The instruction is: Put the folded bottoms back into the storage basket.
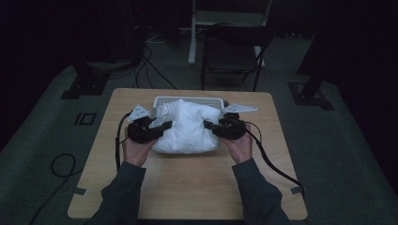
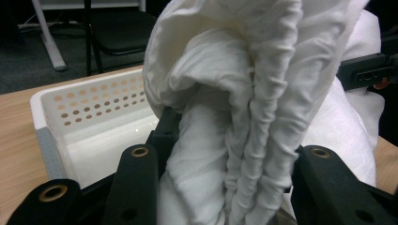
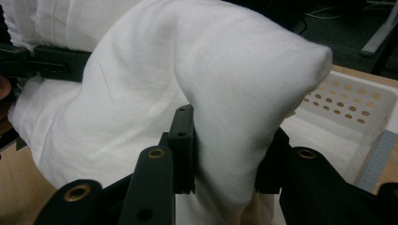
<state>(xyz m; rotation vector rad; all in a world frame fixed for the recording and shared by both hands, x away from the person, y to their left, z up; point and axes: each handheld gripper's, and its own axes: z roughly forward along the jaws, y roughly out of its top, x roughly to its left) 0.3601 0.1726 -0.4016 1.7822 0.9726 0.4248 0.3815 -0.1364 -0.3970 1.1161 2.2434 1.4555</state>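
A bulky white cloth [image 1: 187,125] lies bunched over a white perforated basket [image 1: 187,100] at the middle of the wooden table. My left gripper [image 1: 163,125] is shut on the cloth's left side; a gathered, wrinkled fold [image 2: 244,140] runs between its black jaws. My right gripper [image 1: 209,125] is shut on the cloth's right side, where a smooth hump of the cloth [image 3: 234,117] is pinched between its jaws. The basket's holed wall [image 2: 94,101] shows behind the cloth in the left gripper view, and the basket wall [image 3: 347,105] appears at the right in the right gripper view.
The wooden table [image 1: 187,187] has bare surface in front of the cloth and at both sides. A dark folding chair [image 1: 232,54] stands beyond the far edge. Cables [image 1: 150,65] lie on the floor at the back left.
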